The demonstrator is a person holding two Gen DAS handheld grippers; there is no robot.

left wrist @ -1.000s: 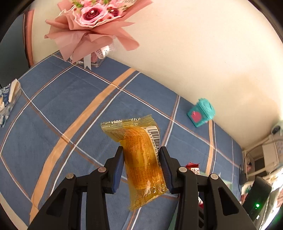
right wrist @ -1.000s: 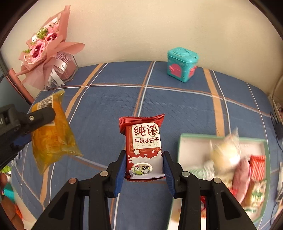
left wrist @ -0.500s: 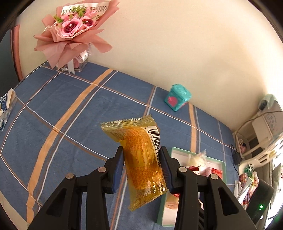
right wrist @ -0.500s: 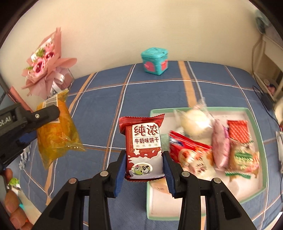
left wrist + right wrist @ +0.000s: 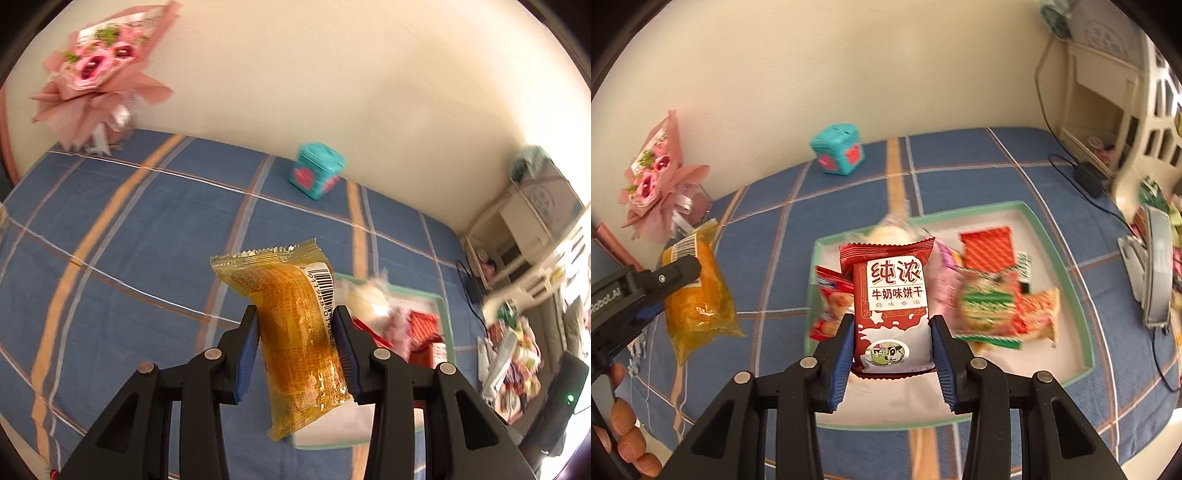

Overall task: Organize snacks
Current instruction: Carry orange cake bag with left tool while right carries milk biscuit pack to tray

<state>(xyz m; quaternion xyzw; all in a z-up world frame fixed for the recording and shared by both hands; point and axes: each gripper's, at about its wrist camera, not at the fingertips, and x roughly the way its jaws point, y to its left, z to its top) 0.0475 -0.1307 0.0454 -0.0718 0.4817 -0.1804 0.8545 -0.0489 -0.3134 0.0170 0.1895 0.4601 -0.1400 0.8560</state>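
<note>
1. Two grippers: left gripper (image 5: 295, 343), right gripper (image 5: 892, 341).
2. One yellow snack packet (image 5: 295, 332).
3. One red milk biscuit packet (image 5: 892, 306).
4. One green-rimmed tray (image 5: 1071, 280).
5. Snack packets in the tray: at least five, blurred, exact count unclear.
6. One teal cube box (image 5: 837, 153).
7. One pink flower bouquet (image 5: 98, 74).

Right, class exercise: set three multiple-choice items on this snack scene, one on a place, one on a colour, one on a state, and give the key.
1. Where is the teal cube box?
A. on the blue cloth near the wall
B. inside the tray
C. in a gripper

2. What colour is the packet in the left gripper?
A. green
B. yellow-orange
C. white

3. How is the right gripper?
A. open, empty
B. shut on the red biscuit packet
C. out of view

Key: A, it sits beyond the tray; B, the yellow packet shows it; B, jaws press both sides.
</note>
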